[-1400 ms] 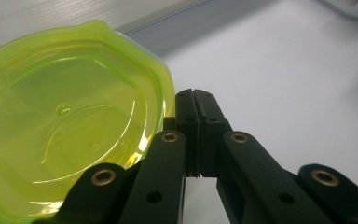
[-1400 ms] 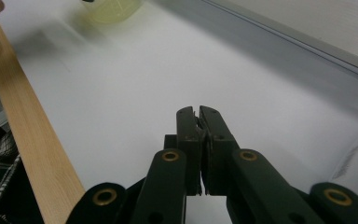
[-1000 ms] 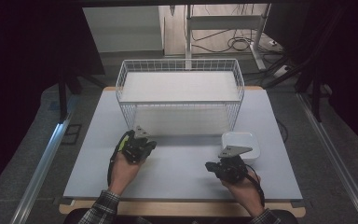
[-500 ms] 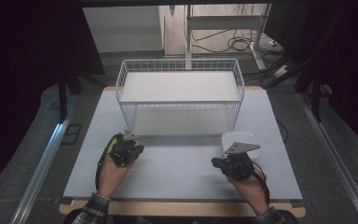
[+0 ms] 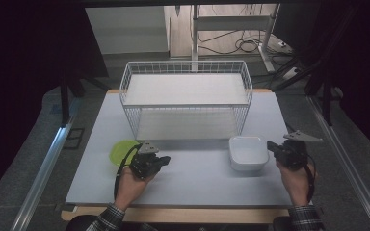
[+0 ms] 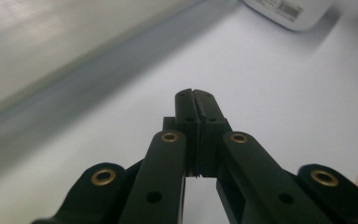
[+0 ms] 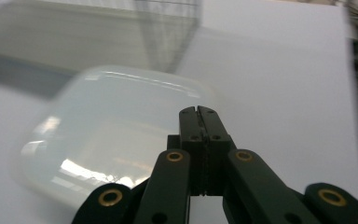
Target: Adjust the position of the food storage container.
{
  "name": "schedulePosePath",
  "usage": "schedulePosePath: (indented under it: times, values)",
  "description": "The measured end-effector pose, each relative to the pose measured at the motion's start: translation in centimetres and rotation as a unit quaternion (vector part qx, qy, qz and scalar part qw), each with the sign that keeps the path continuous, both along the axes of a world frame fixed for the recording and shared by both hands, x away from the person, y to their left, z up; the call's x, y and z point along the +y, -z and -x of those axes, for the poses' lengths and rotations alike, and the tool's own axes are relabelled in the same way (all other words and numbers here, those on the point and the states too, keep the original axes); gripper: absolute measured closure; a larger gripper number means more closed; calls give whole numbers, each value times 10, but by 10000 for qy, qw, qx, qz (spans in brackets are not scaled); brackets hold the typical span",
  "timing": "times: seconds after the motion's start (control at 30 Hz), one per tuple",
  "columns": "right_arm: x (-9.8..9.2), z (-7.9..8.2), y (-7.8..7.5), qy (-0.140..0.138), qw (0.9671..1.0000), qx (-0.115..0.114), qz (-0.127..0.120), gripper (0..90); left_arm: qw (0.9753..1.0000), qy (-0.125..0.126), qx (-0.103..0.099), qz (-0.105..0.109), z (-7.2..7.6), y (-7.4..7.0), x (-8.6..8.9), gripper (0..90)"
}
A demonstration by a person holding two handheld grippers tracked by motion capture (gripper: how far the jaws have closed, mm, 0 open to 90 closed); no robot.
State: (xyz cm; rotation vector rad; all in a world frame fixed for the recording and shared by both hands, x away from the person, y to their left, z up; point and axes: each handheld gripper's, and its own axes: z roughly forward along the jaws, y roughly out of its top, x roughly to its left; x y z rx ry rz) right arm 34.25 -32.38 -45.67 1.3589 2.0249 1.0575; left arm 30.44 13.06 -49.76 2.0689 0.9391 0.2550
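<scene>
My right gripper (image 7: 199, 108) has its jaws pressed together with nothing between them, and it's sitting just to the right of the white square container (image 5: 248, 152), close but not touching as far as I can make out from the high view. In the right gripper view the container (image 7: 116, 135) is blurry, so I can't say if there's anything in it. My left gripper (image 6: 195, 91) is clamped tight on nothing too, hovering low over the grey table (image 5: 197, 178). Right beside it, toward the left edge, there's a lime-green plate (image 5: 120, 150), partly hidden behind the gripper. The white wire basket (image 5: 186, 98) sits farther back in the middle of the table, well apart from both grippers.
</scene>
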Motion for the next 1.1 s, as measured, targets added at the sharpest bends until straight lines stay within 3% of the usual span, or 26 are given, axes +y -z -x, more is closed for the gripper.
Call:
schedulePosePath:
  times: [0.13, 0.27, 0.4, 0.67, 0.8, 0.83, 0.93, 1.1]
  values:
    - [-14, -12, 15, 221, 9993, 311, -55, 898, 9999, 66, 63, -57, -1, 8, -6, 899]
    - [-10, -21, 26, 96, 9983, 568, -19, 898, 9999, 54, 119, -49, -3, 12, -7, 898]
    - [2, -21, 27, -48, 9982, 593, 10, 898, 9999, -13, 139, 10, -4, 13, -5, 898]
    - [56, -18, 32, -719, 9956, 603, 13, 897, 9998, -130, 137, -81, -6, 15, -6, 896]
    - [90, -12, 37, -1194, 9905, 689, 2, 896, 9995, -173, 168, -196, -7, 18, -8, 896]
    - [102, -10, 38, -1382, 9878, 718, 43, 896, 9994, -186, 173, -215, -7, 18, -8, 896]
    - [119, -5, 41, -1616, 9841, 720, 126, 894, 9992, -235, 184, -277, -7, 19, -9, 893]
    - [139, 2, 43, -1846, 9797, 781, 10, 895, 9987, -348, 189, -330, -9, 20, -9, 885]
